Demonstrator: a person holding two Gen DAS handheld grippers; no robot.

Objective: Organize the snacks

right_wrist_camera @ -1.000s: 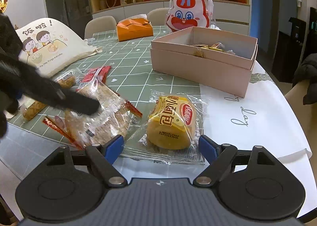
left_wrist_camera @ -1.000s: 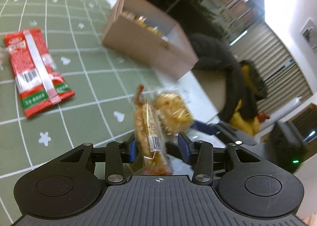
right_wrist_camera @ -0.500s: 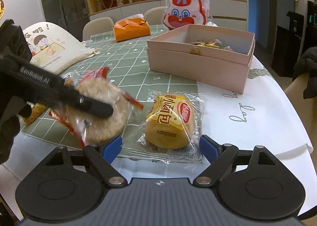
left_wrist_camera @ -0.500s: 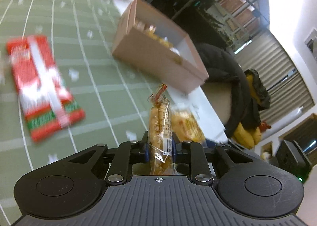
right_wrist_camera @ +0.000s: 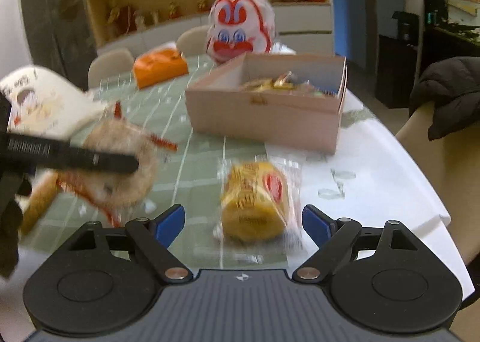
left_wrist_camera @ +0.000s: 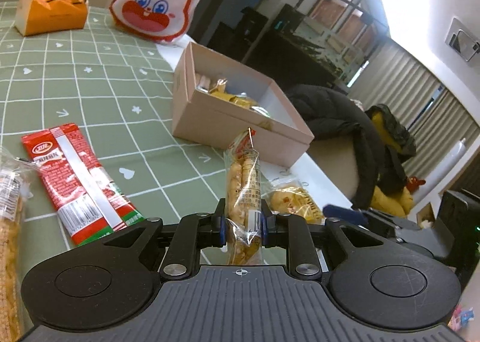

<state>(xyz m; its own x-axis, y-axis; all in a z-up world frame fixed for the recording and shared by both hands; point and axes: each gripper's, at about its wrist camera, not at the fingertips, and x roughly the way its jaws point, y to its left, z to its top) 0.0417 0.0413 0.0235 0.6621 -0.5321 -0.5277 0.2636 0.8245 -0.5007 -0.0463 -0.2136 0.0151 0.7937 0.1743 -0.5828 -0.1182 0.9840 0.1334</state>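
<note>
The left gripper pinches a crinkly clear rice-cracker packet, barcode showing. The right gripper stands spread around a glossy yellow bun packet, its writing blurred.

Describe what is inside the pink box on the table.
The pink box holds several wrapped snacks, mostly yellow and gold, piled at one end. Its near wall hides the floor and anything lower down.

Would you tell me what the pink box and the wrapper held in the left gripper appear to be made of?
Pink box: looks like matte cardboard; flat thin walls, crisp folded edges, no shine.
Wrapper in the left gripper: looks like thin clear plastic film, glossy; the snack shows through it, it crinkles, has a crimped red end and a printed barcode.
</note>
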